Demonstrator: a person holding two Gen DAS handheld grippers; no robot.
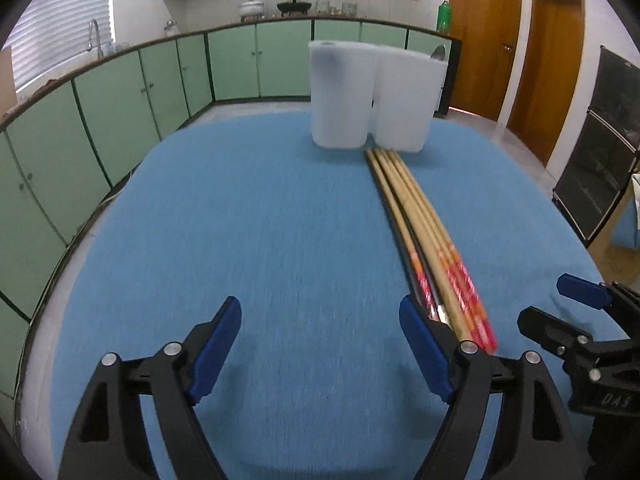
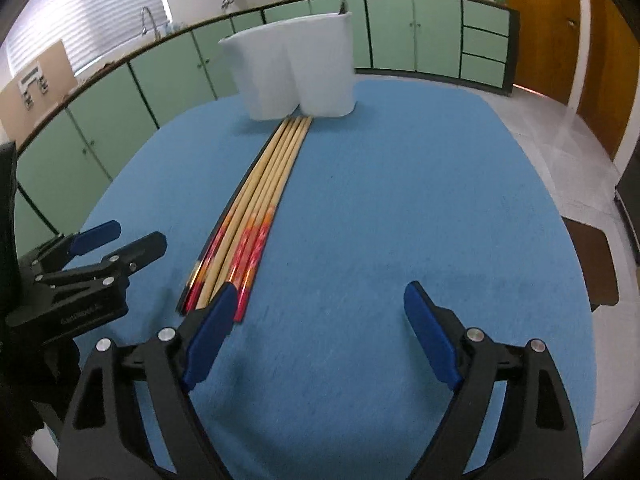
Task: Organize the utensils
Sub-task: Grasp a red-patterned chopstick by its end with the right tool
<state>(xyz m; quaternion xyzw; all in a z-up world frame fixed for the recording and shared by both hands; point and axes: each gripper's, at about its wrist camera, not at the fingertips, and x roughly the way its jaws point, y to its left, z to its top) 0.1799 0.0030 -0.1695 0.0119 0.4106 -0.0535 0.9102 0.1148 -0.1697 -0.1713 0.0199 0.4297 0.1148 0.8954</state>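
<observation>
Several chopsticks (image 1: pixel 416 216) lie side by side on the blue table cloth (image 1: pixel 280 220), tan with red patterned near ends, tips pointing at a white two-part utensil holder (image 1: pixel 372 96). A metal spoon tip (image 1: pixel 439 52) sticks out of the holder's right part. My left gripper (image 1: pixel 320 344) is open and empty, just left of the chopsticks' near ends. In the right wrist view the chopsticks (image 2: pixel 260 196) run to the holder (image 2: pixel 296 68). My right gripper (image 2: pixel 320 332) is open and empty, just right of their near ends. Each gripper shows in the other's view, the right one (image 1: pixel 560 300) and the left one (image 2: pixel 116 236).
The round table's cloth edge (image 2: pixel 576 264) falls off to tiled floor on the right. Green cabinets (image 1: pixel 120 96) with a sink tap run behind. Wooden doors (image 1: pixel 552 68) stand at the far right. A dark oven-like unit (image 1: pixel 600 160) stands right of the table.
</observation>
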